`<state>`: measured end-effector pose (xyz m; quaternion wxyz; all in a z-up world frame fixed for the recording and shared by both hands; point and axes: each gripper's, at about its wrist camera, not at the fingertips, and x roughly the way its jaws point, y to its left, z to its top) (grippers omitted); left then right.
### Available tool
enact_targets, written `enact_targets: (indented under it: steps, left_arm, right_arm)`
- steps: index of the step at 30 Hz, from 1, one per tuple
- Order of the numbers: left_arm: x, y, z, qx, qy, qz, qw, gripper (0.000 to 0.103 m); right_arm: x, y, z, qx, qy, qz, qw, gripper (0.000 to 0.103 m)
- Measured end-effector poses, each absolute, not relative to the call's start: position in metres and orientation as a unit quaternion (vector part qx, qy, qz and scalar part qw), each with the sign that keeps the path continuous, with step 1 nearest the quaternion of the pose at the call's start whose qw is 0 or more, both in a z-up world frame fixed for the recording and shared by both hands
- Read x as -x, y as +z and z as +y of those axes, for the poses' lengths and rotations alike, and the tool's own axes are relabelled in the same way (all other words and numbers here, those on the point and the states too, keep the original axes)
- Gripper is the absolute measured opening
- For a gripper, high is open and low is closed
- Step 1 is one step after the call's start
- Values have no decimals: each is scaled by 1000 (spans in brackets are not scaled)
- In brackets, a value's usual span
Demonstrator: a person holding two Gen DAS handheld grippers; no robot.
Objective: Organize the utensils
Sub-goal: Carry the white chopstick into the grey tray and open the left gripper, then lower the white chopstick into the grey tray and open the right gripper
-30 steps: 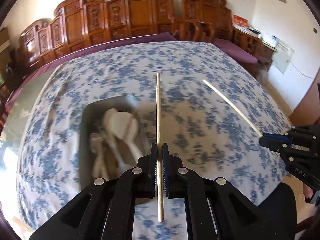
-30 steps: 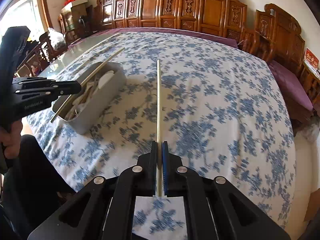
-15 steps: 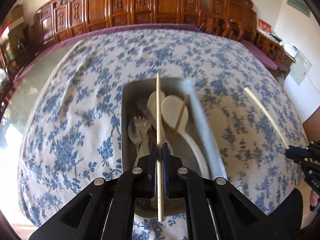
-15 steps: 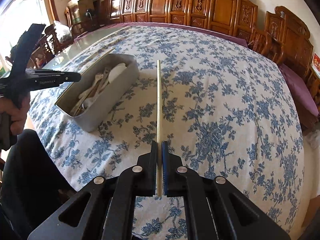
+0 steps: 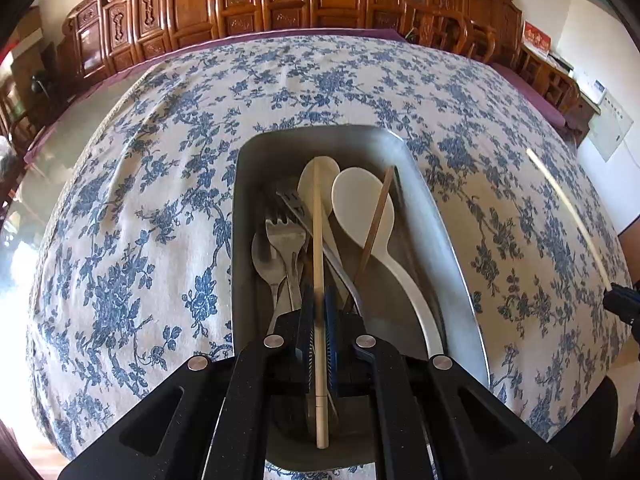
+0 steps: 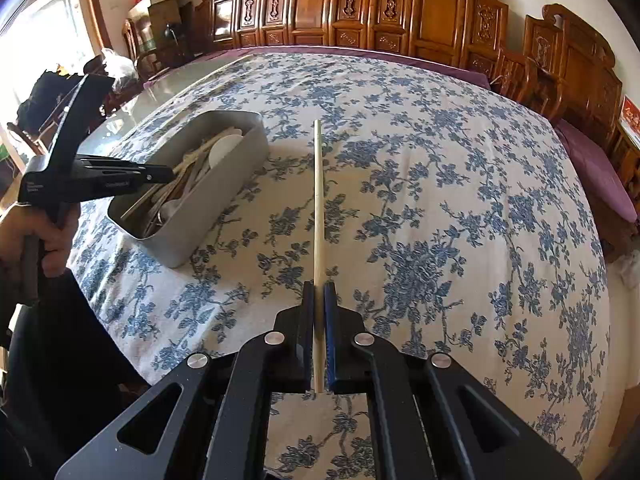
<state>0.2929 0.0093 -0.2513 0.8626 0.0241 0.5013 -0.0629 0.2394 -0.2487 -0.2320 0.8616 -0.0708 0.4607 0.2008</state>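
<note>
My left gripper point(image 5: 319, 300) is shut on a pale wooden chopstick point(image 5: 318, 240) and holds it lengthwise just over the grey metal utensil bin point(image 5: 436, 216). The bin holds two white spoons point(image 5: 360, 204), metal forks point(image 5: 286, 236) and a brown chopstick point(image 5: 376, 224). My right gripper point(image 6: 319, 292) is shut on a second pale chopstick point(image 6: 318, 200) above the tablecloth, to the right of the bin point(image 6: 224, 196). The left gripper point(image 6: 160, 171) shows in the right wrist view, over the bin's near end.
The table carries a blue-flowered white cloth point(image 6: 440, 200). Carved wooden chairs point(image 6: 360, 12) line its far side and right side. A bare glossy strip of table point(image 5: 60, 140) lies left of the cloth. The right gripper's chopstick point(image 5: 568, 216) shows at the right in the left wrist view.
My left gripper has swung left over the bin and come down toward it with its chopstick. My right gripper has held its chopstick nearly still.
</note>
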Motion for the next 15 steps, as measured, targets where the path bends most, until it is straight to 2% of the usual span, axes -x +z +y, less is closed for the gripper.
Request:
enact_targets:
  steps: [5,8,15]
  left_arm:
    - [-286,-240,19,-20,-64,491,869,7]
    - [-280,-228,28,-19,-63,480,875,13]
    - [-266,-198,51,-27,-59,455,888,13]
  right_arm:
    - [-240,-225,-231,70,210,455,862,6]
    - [-241,-221,-218,70,217,453,862,6]
    - [-248,-210,-176,72,238,446,860,6]
